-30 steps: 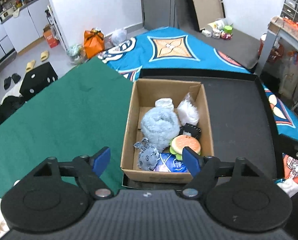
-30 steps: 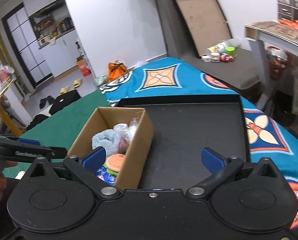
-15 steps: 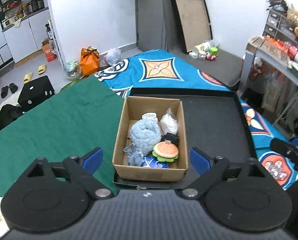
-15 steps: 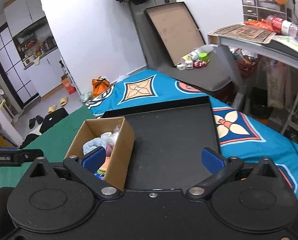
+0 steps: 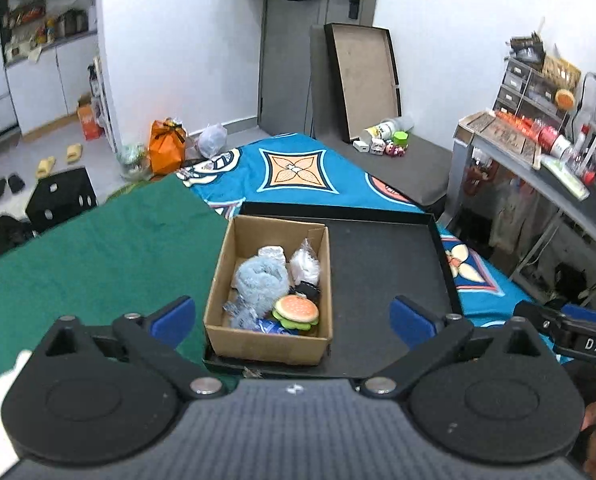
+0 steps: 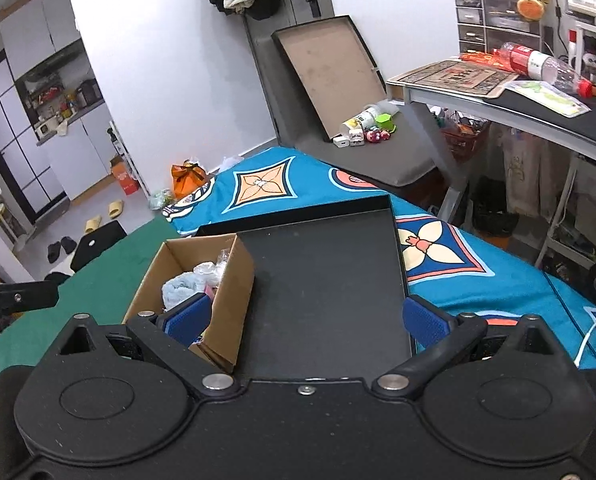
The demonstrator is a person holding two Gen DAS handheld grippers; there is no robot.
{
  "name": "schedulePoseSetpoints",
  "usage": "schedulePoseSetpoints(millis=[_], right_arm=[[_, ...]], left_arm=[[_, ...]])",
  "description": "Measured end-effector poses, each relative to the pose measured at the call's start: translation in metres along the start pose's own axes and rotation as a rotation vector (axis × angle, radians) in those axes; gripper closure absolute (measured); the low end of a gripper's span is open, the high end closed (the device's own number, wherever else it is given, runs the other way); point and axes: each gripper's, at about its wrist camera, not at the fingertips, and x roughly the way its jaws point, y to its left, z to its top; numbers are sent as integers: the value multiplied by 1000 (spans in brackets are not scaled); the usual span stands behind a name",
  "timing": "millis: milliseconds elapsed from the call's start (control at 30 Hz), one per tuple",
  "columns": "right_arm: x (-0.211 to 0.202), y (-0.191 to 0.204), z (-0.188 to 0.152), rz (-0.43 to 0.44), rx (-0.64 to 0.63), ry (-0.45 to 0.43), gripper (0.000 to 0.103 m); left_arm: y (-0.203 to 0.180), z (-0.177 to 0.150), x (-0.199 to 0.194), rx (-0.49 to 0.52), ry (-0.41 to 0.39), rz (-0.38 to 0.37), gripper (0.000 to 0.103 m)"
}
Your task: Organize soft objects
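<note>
A cardboard box (image 5: 265, 342) (image 6: 233, 284) stands in the left part of a shallow black tray (image 5: 382, 264) (image 6: 322, 280). Inside lie a fluffy pale blue toy (image 5: 259, 280) (image 6: 177, 290), a burger-shaped toy (image 5: 295, 310), a white bag (image 5: 306, 266), a small grey-blue plush (image 5: 237, 314) and a blue packet (image 5: 273, 326). My left gripper (image 5: 291, 320) hangs above and in front of the box, its jaws opening wide with nothing between them. My right gripper (image 6: 306, 318) stands open and empty over the tray's near end, to the right of the box.
The tray rests on a bed with a green cloth (image 5: 85, 256) at the left and a blue patterned sheet (image 5: 293, 168) behind and right. A grey desk (image 6: 498, 108) with clutter stands at the right. Bags, slippers and a black stool lie on the floor beyond.
Both grippers have pulled back and risen, so the box looks smaller and more of the room shows. The left jaws have spread wider. The box's contents have not moved.
</note>
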Motion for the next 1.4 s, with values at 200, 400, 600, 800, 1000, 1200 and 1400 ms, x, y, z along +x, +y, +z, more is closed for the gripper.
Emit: schedulePoseSetpoints(millis=[200,400,600,800,1000,1200,1400], right_arm=[[-22,0,1,-31,7,-17,0],[-43,-1,3,-44,7,-36,0],[-57,0,-1,-47,-1,-38,0],[-60,5,-11,-55,-26,-8,0],[-69,8,-18,-31,-29,-6,0],[-71,13,-24,-25,-50,-6,0],[-72,13,-29,-28,-54,-5,0]], left_arm=[[-4,-4,-23,13,-26,11,0],[-7,-6,-43,21,-65,12,0],[-9,-9,-55,30,-86,30,0],[-6,-16,-62,23,-91,40,0],[-2,-28,-63,26,-85,61,0],[7,-40,-63,8,-80,68,0],[8,-47,-67,14,-85,69,0]])
